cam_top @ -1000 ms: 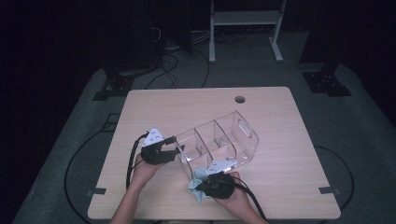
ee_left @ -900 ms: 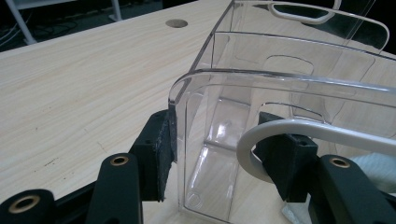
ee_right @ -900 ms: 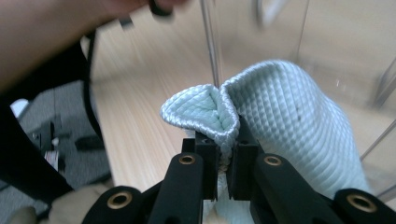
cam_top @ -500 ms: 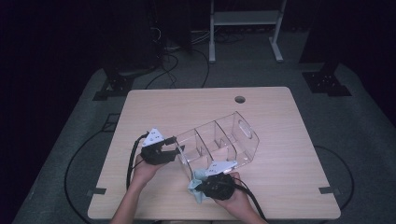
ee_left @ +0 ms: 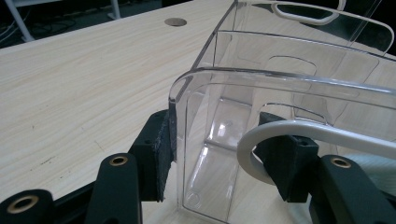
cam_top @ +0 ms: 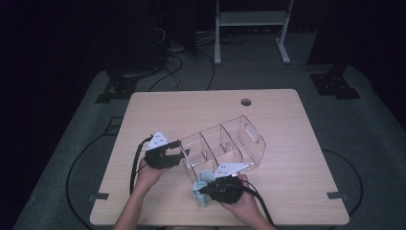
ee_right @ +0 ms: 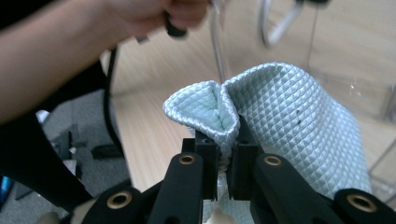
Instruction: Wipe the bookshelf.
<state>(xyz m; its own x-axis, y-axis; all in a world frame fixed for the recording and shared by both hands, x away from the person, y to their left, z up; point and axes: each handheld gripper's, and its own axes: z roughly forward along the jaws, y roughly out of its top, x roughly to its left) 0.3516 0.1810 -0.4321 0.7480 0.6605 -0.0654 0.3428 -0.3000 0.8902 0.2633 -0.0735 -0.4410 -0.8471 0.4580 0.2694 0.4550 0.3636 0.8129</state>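
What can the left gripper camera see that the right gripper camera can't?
The left gripper view shows the left gripper clamped on the end wall of the clear bin, one pad inside and one outside, plus the round hole in the table. The right gripper view shows the right gripper pinching a pale blue quilted cloth. Both show the wooden tabletop and clear plastic.

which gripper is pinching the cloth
The right gripper, its jaws shut on the pale blue cloth. The left gripper grips the clear bin's wall instead.
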